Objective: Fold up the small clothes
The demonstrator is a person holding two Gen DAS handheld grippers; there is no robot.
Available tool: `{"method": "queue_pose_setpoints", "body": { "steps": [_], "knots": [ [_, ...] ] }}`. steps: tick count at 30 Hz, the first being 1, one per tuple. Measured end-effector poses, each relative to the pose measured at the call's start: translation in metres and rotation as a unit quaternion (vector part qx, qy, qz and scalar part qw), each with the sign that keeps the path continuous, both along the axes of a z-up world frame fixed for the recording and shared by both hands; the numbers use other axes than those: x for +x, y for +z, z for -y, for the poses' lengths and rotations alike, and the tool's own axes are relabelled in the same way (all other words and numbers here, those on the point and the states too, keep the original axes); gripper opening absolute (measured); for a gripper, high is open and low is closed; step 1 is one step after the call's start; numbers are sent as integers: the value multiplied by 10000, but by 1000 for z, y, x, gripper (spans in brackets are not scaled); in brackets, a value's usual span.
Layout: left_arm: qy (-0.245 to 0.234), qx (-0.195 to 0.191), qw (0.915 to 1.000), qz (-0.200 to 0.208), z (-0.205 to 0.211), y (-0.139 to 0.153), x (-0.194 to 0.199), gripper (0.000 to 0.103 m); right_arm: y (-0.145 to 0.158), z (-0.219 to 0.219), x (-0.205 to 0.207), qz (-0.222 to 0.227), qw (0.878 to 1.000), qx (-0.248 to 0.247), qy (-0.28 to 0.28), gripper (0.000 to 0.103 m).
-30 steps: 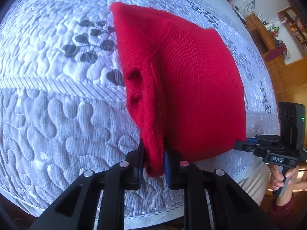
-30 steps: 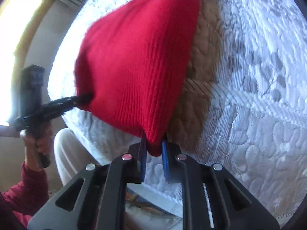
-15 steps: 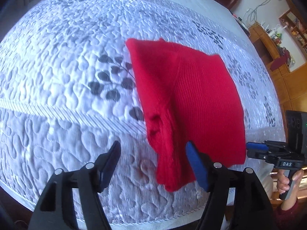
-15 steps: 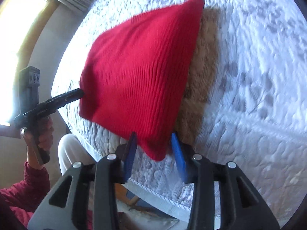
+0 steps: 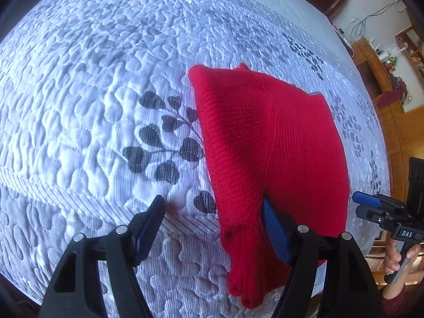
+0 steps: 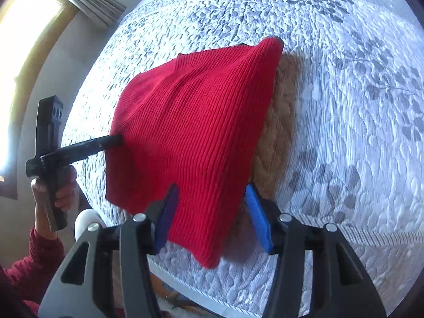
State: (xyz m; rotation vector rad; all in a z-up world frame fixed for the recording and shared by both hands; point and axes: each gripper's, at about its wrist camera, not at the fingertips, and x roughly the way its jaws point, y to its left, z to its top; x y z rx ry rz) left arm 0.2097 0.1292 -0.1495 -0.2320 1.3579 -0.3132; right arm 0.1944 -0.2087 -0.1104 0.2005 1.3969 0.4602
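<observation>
A folded red knit garment [image 5: 270,143] lies on the quilted white bedspread [image 5: 92,92]. My left gripper [image 5: 214,228] is open, its jaws wide apart at the garment's near left corner, the right finger against the cloth. In the right wrist view the same red garment [image 6: 196,137] lies flat and my right gripper [image 6: 212,217] is open around its near corner. The left gripper also shows in the right wrist view [image 6: 106,143], at the garment's far edge. The right gripper shows at the right edge of the left wrist view [image 5: 371,204].
The bedspread has a grey leaf print [image 5: 164,143] left of the garment. The bed's near edge [image 6: 238,299] runs just below the garment. Wooden furniture [image 5: 392,79] stands beyond the bed on the right. A window with a curtain [image 6: 31,26] is at the left.
Both grippers were shut on the garment's near corners one second ago. They have opened and let go, and the garment has settled flat on the bed.
</observation>
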Motion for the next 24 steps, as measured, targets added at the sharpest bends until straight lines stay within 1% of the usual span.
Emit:
{"method": "queue_pose_setpoints", "body": {
  "steps": [3,5,6,7,9,11,14,15,16,18,20,22,24],
  "knots": [
    [-2,66,10000,-14,3,-3,7,76,-5,-2,6,10,9999,-154,-57,54],
    [15,127,9999,-49,8,-6,12,79,-9,-4,11,-5,9997,-225,-118,58],
    [11,221,9997,-79,10,-8,15,80,-11,-4,13,-2,9995,-285,-147,60],
    [13,343,9994,-108,13,-9,17,83,-13,-5,15,-4,9993,-341,-170,61],
    [21,505,9987,-111,17,-10,19,87,-17,-5,18,-40,9993,-331,-179,61],
    [51,543,9984,-119,18,-12,21,90,-20,-6,19,-88,9994,-276,-184,63],
    [74,419,9990,-119,22,-17,25,92,-26,-9,22,-130,9993,-286,-181,65],
    [54,326,9994,-124,23,-18,26,92,-28,-9,23,-147,9993,-273,-189,65],
    [25,212,9997,-149,26,-18,29,92,-30,-10,24,-171,9993,-262,-200,66],
    [-143,-157,9994,-270,30,-21,30,92,-34,-11,26,-208,9993,-233,-201,66],
    [-244,-84,9993,-278,34,-24,30,94,-35,-12,26,-212,9994,-220,-171,66],
    [-244,-143,9991,-331,36,-29,33,96,-36,-13,28,-226,9994,-208,-154,66],
    [-179,-197,9990,-355,35,-29,35,96,-39,-14,31,-257,9994,-195,-148,66]
  ]
}}
